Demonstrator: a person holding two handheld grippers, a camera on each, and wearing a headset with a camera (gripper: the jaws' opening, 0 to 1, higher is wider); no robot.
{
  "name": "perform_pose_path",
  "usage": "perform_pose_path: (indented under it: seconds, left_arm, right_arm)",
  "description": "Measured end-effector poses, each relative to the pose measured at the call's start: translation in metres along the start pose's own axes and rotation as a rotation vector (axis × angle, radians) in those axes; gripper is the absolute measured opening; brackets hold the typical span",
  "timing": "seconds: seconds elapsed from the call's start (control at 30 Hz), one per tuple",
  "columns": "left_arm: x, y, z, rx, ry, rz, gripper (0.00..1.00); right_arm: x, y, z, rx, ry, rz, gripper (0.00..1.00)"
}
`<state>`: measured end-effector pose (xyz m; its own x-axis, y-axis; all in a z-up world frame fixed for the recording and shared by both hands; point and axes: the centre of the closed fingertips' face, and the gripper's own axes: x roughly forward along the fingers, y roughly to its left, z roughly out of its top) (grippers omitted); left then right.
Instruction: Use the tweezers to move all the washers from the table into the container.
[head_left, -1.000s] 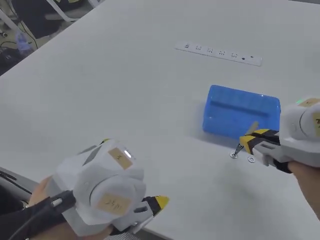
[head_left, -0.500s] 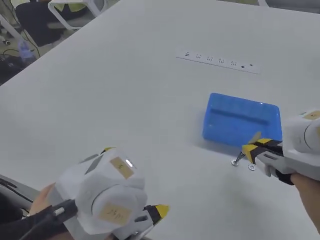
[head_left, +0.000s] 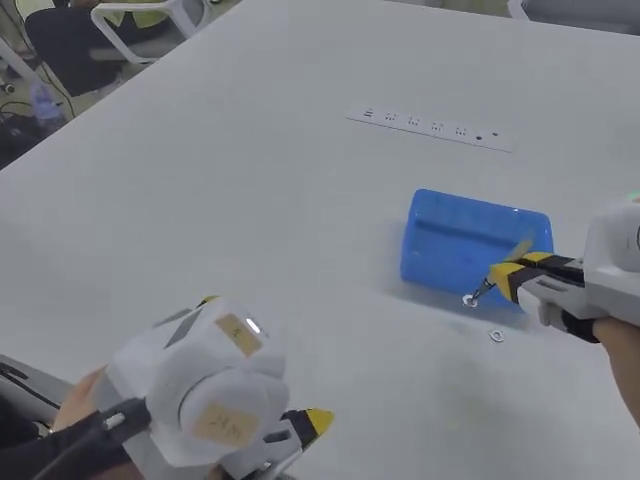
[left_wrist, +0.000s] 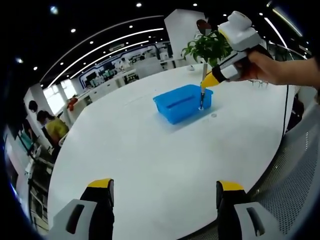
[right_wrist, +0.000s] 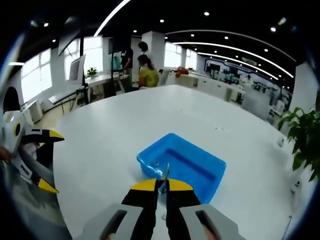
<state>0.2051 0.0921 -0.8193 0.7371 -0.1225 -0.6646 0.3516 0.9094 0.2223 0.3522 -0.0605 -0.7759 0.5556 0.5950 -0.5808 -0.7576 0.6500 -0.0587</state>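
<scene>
White table (head_left: 250, 200): blue container (head_left: 450, 240), tweezers (head_left: 484, 290), loose washer (head_left: 497, 336)

We see the broad white tabletop (head_left: 250, 180) brightly and evenly lit by rows of round ceiling spotlights (right_wrist: 206, 13) and a tall window (right_wrist: 92, 52), shadows faint and soft, while both fisheye gripper views bend strongly toward their edges.
</scene>
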Motion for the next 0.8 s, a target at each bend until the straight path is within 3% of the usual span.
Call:
perform_pose_path:
  seconds: [0.6, 0.8]
  left_arm:
    - [0.002, -0.001, -0.004, 0.007, 0.025, -0.006, 0.87]
    - [0.002, -0.003, -0.004, 0.007, 0.026, -0.014, 0.87]
  right_arm:
    - [0.004, -0.019, 0.034, 0.005, -0.077, -0.036, 0.01]
    - [0.012, -0.020, 0.037, 0.000, -0.080, -0.036, 0.01]
